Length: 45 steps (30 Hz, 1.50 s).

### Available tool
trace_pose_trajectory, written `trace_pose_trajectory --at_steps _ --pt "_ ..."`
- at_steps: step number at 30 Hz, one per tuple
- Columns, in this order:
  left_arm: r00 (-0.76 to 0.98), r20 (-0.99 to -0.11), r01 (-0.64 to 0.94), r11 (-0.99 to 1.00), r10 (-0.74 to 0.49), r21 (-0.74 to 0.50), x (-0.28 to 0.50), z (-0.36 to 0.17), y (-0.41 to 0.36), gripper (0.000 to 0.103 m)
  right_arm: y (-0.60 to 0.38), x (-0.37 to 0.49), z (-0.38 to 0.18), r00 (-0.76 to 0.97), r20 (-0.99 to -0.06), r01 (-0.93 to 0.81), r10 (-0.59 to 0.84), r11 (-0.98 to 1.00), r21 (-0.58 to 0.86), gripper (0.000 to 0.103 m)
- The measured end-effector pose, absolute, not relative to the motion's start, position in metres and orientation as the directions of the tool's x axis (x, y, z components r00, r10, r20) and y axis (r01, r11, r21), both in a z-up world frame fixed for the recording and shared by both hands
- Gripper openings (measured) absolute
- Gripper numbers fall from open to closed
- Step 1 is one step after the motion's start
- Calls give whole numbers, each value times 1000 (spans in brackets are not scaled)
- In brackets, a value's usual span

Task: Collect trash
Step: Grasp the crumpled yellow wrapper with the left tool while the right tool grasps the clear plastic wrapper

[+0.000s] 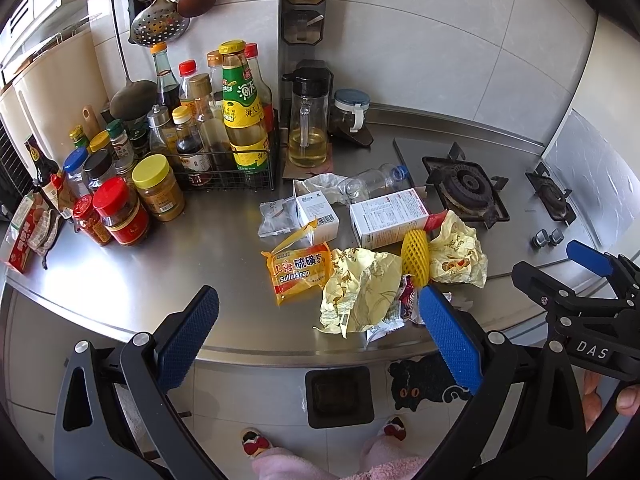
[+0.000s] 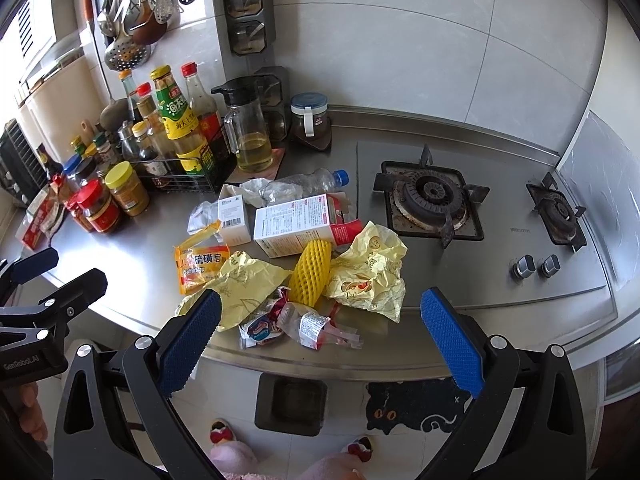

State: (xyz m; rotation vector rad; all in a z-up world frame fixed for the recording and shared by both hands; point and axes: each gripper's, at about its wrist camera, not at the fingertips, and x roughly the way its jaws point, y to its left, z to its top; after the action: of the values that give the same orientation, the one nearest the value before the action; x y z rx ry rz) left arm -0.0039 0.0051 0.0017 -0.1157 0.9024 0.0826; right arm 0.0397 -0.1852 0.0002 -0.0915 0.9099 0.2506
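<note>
The left hand-held gripper [image 1: 316,332] hangs over the front edge of the stainless steel bench [image 1: 224,240], its blue-padded fingers spread wide and holding nothing. Its right finger [image 1: 448,336] overlaps the near fringe of the trash pile in this view; whether it touches I cannot tell. The right hand-held gripper [image 2: 320,336] is likewise wide open and empty, straddling the pile's near side from just off the bench edge.

Nearest the edge lie crumpled red-and-white plastic snack wrappers [image 2: 288,324]. Behind them sit two crumpled pale-yellow paper wrappers, one to the left [image 2: 244,292] and one to the right [image 2: 368,276], with a yellow foam fruit net [image 2: 310,274] between them, its long axis running from the near edge back toward the wall. Left of these lies an orange sulfur soap packet [image 2: 200,266], flat. Farther back are a large white carton with a red end [image 2: 304,222], long axis left to right, a small white box [image 2: 234,220], and a clear plastic bottle with a blue cap [image 2: 308,182] on its side, cap pointing right toward the gas burner [image 2: 430,200].

Open bench surface lies left of the pile, up to the cluster of condiment jars and bottles [image 1: 160,152]. On the floor below the edge stands a dark square bin [image 2: 290,402], beside a black cat-shaped mat [image 2: 416,408].
</note>
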Motion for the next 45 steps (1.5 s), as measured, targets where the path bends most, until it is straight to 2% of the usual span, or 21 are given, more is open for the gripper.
trace_pose_trajectory --at_steps 11,13,17,25,28,30,34,42,45 --pt "626 -780 -116 991 17 -72 -1 -3 6 95 -188 40 -4 573 -780 -291 251 952 93 100" --pt "633 -774 -123 987 -5 -108 -1 -4 9 95 -190 41 -7 578 -781 -284 237 955 81 100" --pt "648 -762 -111 990 6 -87 2 -9 5 95 -195 43 -15 578 -785 -271 221 960 70 100" --pt "587 -808 -75 991 -46 -111 16 -48 4 95 -208 44 -54 565 -802 -308 194 951 13 100" --pt "560 -826 -71 989 -70 -132 20 -66 6 89 -219 47 -74 519 -816 -332 254 940 81 96" --pt "533 -842 -64 989 -81 -136 25 -78 6 81 -220 51 -91 477 -840 -351 259 932 88 84" --pt "498 -862 -47 989 -97 -139 31 -97 3 76 -222 56 -120 431 -863 -367 263 925 99 80" --pt "467 -876 -30 988 -118 -149 45 -117 -4 67 -227 69 -143 408 -862 -391 299 911 131 78" --pt "451 -882 -25 986 -136 -165 49 -125 -5 65 -227 75 -150 387 -868 -401 310 905 144 73"
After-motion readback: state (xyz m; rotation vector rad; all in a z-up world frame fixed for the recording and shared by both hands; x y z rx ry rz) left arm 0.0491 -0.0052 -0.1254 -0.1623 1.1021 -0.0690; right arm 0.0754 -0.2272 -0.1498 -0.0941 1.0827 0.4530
